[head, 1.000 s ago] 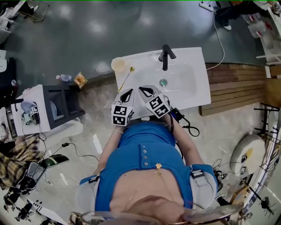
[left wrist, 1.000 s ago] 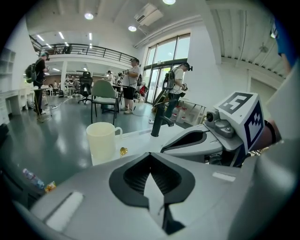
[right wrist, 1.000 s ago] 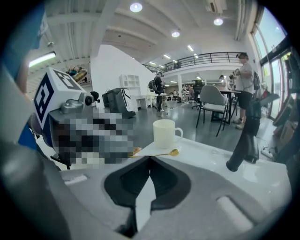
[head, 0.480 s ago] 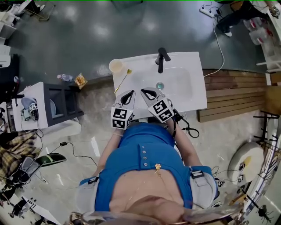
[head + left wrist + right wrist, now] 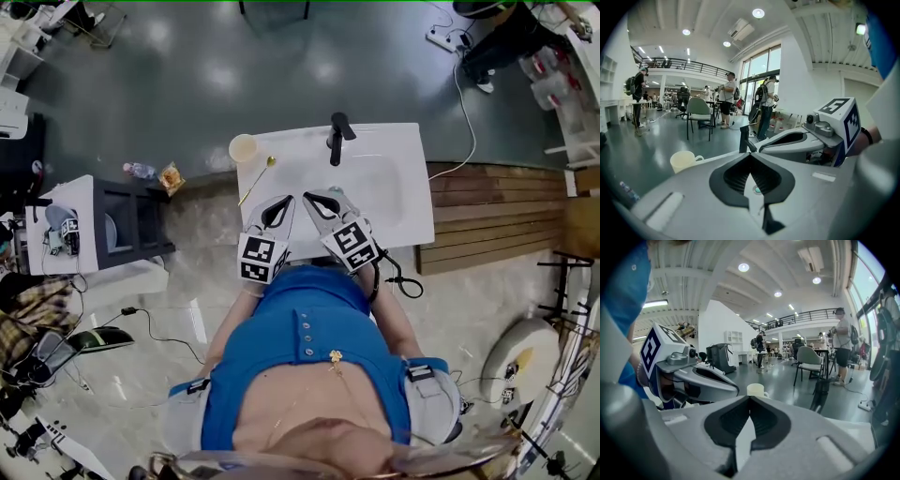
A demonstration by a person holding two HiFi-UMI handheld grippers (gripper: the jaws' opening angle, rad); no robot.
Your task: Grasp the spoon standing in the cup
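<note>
At the far left corner of the white sink counter (image 5: 405, 192) stands the cream cup (image 5: 243, 148), close to the edge. The gold spoon (image 5: 255, 179) does not appear to stand in it. In the head view it seems to lie flat on the counter just beside the cup, with its handle running toward the person. That is the first hazard: a thin handle flat on a glossy surface gives the jaws little to bite, so a shallow pinch would likely skid it away or flick it toward the basin.

The left gripper (image 5: 749, 154) is the nearer one to the spoon. It hovers over the front of the counter with its jaws brought together at the tips and nothing between them. If it goes forward like that, the closed tips would shove the spoon or bump the cup, and the cup sits near enough to the corner to be pushed off. The jaws need to part before the approach.

The right gripper (image 5: 750, 399) is just beside it, its tips likewise meeting on nothing. If both grippers move at once they could collide. A reach by the right one also passes near the black faucet (image 5: 335, 139).
</note>
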